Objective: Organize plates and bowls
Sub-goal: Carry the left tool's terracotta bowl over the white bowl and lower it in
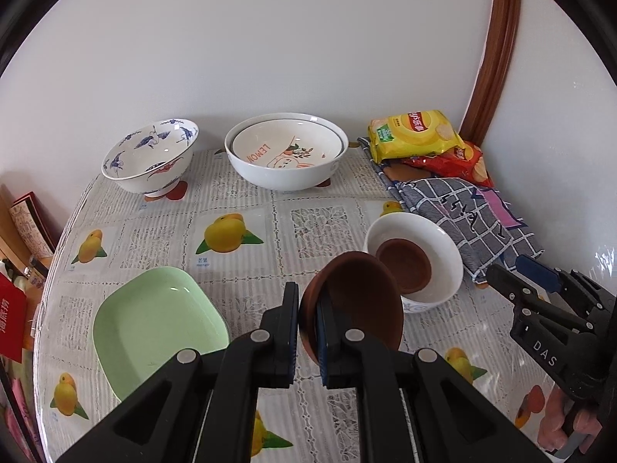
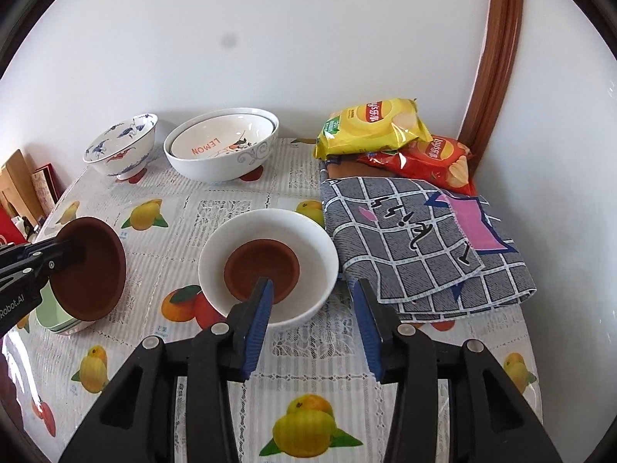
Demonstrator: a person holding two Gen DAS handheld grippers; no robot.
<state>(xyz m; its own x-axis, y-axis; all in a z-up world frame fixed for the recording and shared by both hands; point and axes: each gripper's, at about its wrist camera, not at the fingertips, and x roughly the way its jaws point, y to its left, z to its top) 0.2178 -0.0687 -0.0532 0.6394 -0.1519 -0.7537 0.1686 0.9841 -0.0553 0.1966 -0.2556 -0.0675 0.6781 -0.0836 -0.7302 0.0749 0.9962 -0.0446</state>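
The brown bowl (image 1: 353, 301) hangs tilted above the table (image 1: 308, 208), pinched by its rim in the left gripper (image 1: 308, 332). It probably goes into its twin (image 2: 262, 272) inside the white bowl (image 2: 324, 239); level it first. The right gripper (image 2: 312, 326) is empty, jaws apart, close by. Cloth (image 2: 420, 239) touches that bowl.

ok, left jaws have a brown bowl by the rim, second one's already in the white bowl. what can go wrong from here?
1. The left gripper pinches the tilted brown bowl only at its rim; it could slip and fall on the table.
2. Nesting it into the other brown bowl could chip either, or nudge the white bowl.
3. The right gripper, open, hangs beside the white bowl and may get in the way.
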